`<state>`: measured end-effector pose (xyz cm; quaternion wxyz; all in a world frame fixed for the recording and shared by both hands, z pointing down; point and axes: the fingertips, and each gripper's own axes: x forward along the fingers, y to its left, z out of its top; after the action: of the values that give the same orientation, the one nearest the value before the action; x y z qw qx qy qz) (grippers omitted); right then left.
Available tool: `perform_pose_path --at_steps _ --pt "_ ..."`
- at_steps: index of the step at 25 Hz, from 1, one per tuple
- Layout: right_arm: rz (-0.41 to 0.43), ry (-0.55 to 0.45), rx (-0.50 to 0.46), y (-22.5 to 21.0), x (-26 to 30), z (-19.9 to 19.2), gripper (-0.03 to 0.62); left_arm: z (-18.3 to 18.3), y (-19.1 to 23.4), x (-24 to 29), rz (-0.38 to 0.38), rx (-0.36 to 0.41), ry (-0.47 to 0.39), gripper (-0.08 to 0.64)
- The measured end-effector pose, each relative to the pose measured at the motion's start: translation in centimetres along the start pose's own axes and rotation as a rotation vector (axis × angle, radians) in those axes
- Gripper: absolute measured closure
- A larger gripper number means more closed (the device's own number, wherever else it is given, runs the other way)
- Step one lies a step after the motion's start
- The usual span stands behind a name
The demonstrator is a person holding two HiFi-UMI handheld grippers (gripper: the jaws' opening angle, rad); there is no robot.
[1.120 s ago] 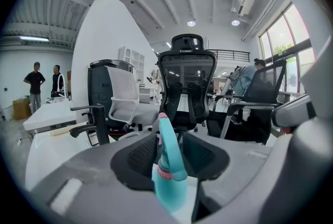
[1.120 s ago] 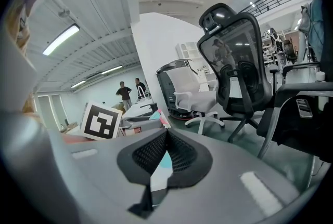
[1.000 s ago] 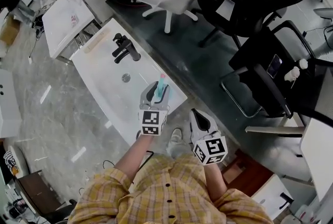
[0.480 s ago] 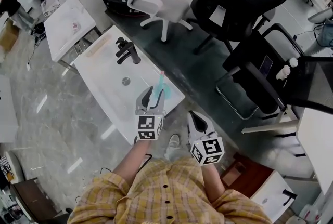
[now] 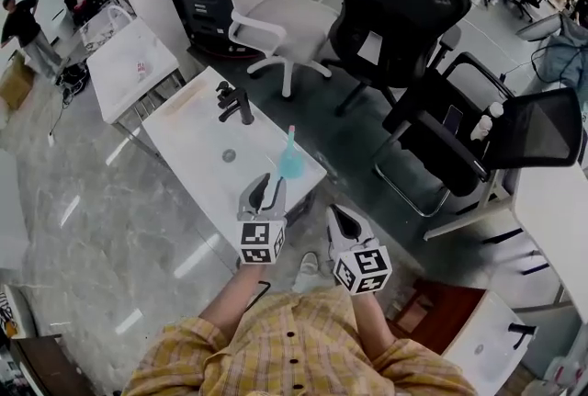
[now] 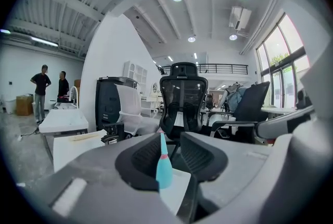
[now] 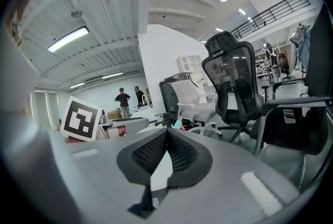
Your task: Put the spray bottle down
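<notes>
Two grippers sit low in the head view, side by side at the near edge of the white sink unit (image 5: 197, 141). The spray bottle (image 5: 290, 161), teal w/ a thin nozzle, stands upright on the unit's top nr its right-hand corner. It's just beyond the tips of the left gripper (image 5: 267, 192) and clear of them. Tap (image 5: 235, 100) at the far end, drain (image 5: 229, 155) in the middle. The right gripper (image 5: 340, 218) hangs beside the left one, off the unit's edge, nothing in it. White chair (image 5: 276, 8) and black chair (image 5: 395, 13) stand behind the unit

Over to the left gripper view: left gripper (image 6: 170, 141) has its jaws apart w/ a moderate gap, and they've just been closing in, no pad on anything. The spray bottle (image 6: 163, 168) shows through that gap, upright on the white top, ahead of the pads and not btwn them. Black chair (image 6: 183, 98) straight on, two people (image 6: 51, 85) far left in the bkgd

Right gripper view now: right gripper (image 7: 166, 132) has its pads pressed together at the tips, nothing caught btwn. The left gripper's marker cube (image 7: 81, 118) shows at left, chairs beyond
</notes>
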<state>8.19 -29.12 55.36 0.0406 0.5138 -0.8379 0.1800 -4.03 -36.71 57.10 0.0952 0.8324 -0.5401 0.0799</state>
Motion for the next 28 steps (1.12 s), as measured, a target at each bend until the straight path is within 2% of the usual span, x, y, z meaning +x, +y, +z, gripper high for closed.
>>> perform_pose_path --at_steps 9,28 --pt "0.008 -0.041 -0.025 4.9 -3.7 0.5 0.591 0.4 -1.2 -8.1 -0.004 -0.006 -0.032 0.560" --pt "-0.024 -0.076 -0.055 10.0 -11.3 -0.2 0.592 -0.1 -4.6 -19.5 -0.026 -0.029 -0.037 0.561"
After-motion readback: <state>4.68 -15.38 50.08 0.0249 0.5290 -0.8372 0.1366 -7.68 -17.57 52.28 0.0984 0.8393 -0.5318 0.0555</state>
